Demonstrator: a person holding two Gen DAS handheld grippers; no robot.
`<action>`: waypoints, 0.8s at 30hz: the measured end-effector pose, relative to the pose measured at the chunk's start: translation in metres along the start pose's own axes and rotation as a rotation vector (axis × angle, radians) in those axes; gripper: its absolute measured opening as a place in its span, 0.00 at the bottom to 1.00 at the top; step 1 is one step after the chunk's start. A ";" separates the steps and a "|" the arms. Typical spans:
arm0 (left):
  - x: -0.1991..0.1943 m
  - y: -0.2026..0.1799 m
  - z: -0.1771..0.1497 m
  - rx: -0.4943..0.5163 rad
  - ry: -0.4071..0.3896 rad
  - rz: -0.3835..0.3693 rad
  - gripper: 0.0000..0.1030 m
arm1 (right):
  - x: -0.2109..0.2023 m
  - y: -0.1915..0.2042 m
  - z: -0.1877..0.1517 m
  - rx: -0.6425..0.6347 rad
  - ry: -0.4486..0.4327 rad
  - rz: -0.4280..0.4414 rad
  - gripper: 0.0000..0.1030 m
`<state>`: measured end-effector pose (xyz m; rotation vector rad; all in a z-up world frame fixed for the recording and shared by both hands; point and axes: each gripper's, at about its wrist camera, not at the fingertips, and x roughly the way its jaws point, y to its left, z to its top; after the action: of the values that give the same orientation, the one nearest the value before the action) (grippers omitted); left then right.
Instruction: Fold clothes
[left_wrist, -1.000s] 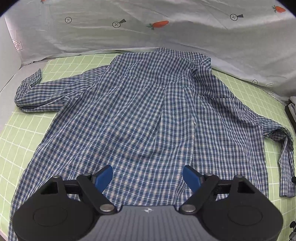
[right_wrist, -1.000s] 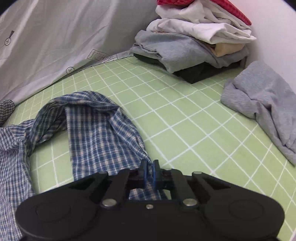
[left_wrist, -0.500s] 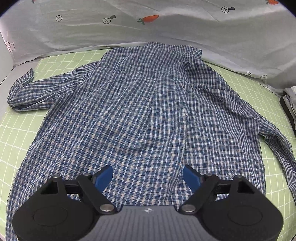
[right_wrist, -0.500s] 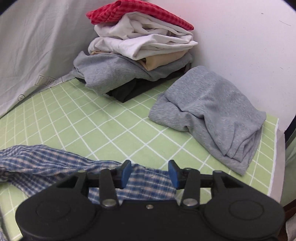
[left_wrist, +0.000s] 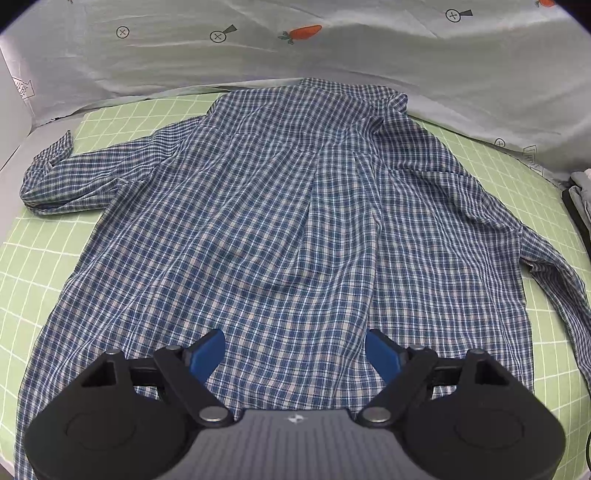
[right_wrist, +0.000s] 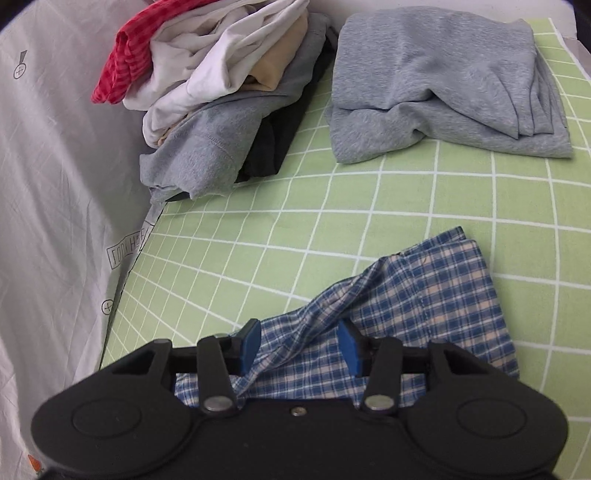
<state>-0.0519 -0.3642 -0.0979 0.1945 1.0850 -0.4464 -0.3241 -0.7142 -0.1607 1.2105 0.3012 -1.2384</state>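
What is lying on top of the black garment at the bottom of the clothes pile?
On the black garment lie a grey sweatshirt, a beige piece, white clothes and a red checked one. How far the black garment extends underneath stays covered.

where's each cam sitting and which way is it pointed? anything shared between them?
Left wrist: on the left tool, low over the hem of the checked shirt, facing its collar and the grey sheet; its open blue fingers show.
Right wrist: on the right tool, open over the shirt's sleeve, facing the clothes pile and grey sweater.
Shared: the shirt, green grid cover, grey sheet.
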 end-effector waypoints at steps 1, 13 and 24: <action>0.000 0.000 0.000 0.001 0.000 0.000 0.81 | 0.003 0.001 0.001 -0.003 0.000 -0.022 0.38; 0.003 0.002 0.000 -0.012 0.015 -0.002 0.81 | -0.011 0.023 0.031 -0.078 -0.134 0.178 0.03; 0.005 0.012 -0.001 -0.036 0.024 -0.013 0.81 | -0.031 -0.010 -0.005 -0.227 -0.129 0.025 0.03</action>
<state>-0.0451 -0.3544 -0.1037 0.1611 1.1177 -0.4371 -0.3425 -0.6914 -0.1446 0.9334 0.3207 -1.2191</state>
